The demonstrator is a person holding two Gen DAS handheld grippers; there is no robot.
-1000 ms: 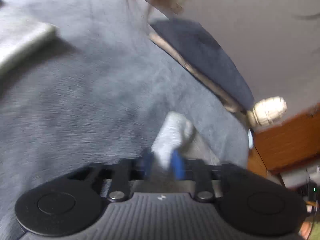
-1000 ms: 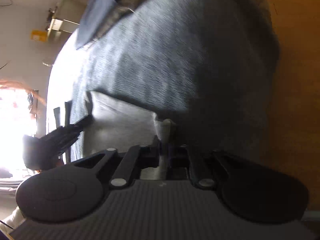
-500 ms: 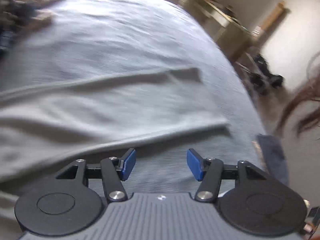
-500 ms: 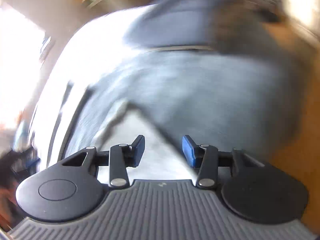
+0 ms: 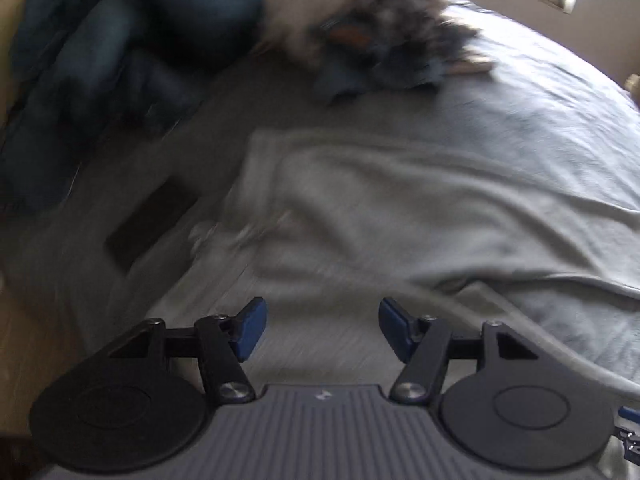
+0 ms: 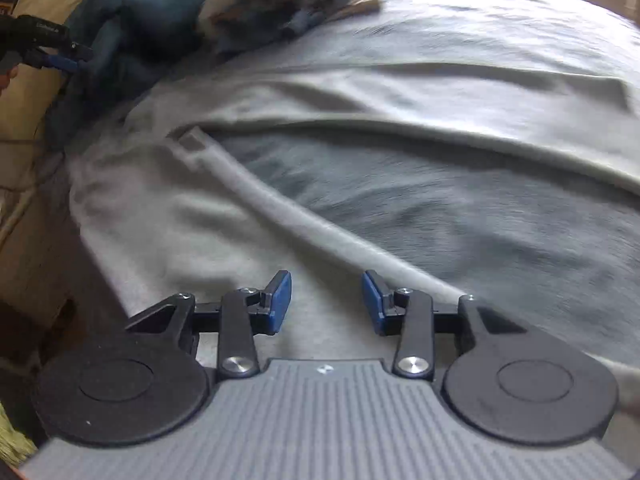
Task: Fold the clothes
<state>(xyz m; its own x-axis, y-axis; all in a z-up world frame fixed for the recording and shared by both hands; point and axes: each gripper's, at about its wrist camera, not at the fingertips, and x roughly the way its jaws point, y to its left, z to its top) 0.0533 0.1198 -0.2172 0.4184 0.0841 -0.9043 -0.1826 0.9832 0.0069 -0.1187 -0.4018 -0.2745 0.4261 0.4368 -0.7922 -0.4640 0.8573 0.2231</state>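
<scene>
The light grey garment (image 5: pixel 420 208) is spread across the bed (image 5: pixel 540 92), its far edges smeared by motion blur and its near and right-hand parts cut off by the frame. In the right wrist view the same garment (image 6: pixel 168 216) is seen with a thick rolled hem (image 6: pixel 304 220) running diagonally over the darker bed cover (image 6: pixel 460 208); what kind of garment it is cannot be made out. The left gripper (image 5: pixel 322 330) is held above the cloth, its blue fingers (image 5: pixel 250 328) spread and opening, nothing between them. The right gripper (image 6: pixel 326 304) is likewise held over the cloth — its fingers (image 6: pixel 278 302) apart but closing, with nothing pinched. Farther off, a dark blue blanket (image 5: pixel 100 52) is heaped at the left, and a blurred patterned heap (image 5: pixel 384 40) lies beyond — its contents are unreadable. A dark flat rectangle (image 5: pixel 150 222) lies beside the garment.
</scene>
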